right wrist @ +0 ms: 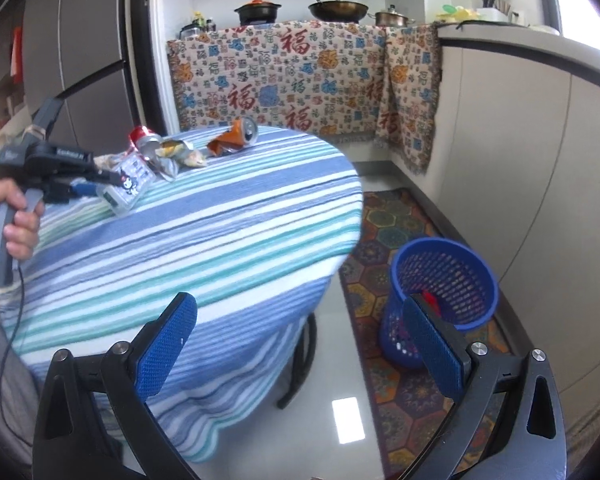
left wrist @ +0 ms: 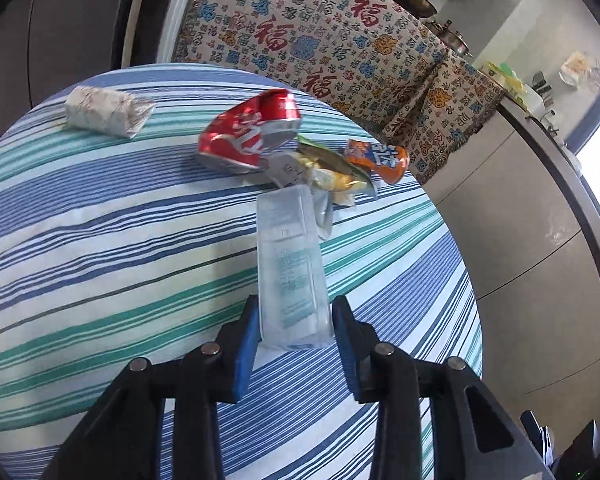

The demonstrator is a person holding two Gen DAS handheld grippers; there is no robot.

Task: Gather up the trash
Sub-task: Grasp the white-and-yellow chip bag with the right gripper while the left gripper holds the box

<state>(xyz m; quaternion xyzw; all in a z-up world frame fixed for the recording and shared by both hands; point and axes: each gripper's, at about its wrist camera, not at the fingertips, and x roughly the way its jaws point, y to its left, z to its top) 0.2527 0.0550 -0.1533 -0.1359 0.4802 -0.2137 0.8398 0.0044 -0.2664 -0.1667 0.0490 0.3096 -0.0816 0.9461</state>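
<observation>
Striped tablecloth (left wrist: pixel 100 216) lies under the left gripper's (left wrist: pixel 294 322) fingers, apparently clamping a clear box (left wrist: pixel 288 264) pointing lengthwise away.

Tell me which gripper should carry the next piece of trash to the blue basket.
Left. The left gripper is closed on the clear plastic box over the striped table. The right gripper is open and empty, nearer the blue basket.

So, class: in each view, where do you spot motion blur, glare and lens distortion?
Left wrist view: crushed red can smeared by motion blur; round table bulges. Right wrist view: sharper; window glare on the floor tile, blown-out window upper right, cabinet edges bowed.
</observation>
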